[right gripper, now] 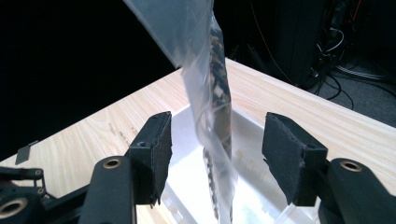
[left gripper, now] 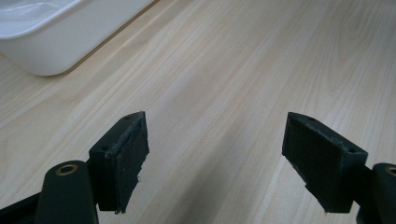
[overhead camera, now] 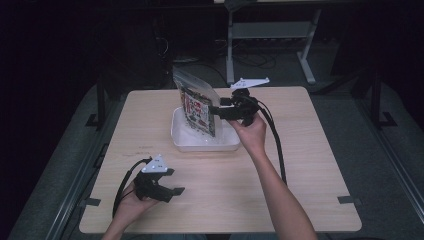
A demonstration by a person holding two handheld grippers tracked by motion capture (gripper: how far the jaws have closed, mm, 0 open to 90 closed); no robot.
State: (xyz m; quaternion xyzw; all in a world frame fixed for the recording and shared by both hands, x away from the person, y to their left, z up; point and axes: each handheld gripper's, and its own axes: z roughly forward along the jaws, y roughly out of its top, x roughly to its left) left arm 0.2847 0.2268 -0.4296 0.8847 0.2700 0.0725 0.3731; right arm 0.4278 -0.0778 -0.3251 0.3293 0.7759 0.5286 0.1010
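You are bracketing the clear bag (right gripper: 212,93), upright in the white tray (overhead camera: 200,142), with your right gripper (right gripper: 215,156) wide; a bump could topple it. Left gripper (left gripper: 217,163) is idling wide, empty, well short of the tray.

Nothing legible anywhere here. The bag (overhead camera: 196,102) standing in the tray (overhead camera: 181,141) has a busy red, white and dark print on what's inside it, and from the high view it looks like lettering or pictures, but it's far too small and blurred to make out a single word. In the right gripper view the bag (right gripper: 212,93) is edge-on, so the print is just a dark speckled strip. No labels, brands or numbers can be read on the tray or the table (overhead camera: 300,165) either.
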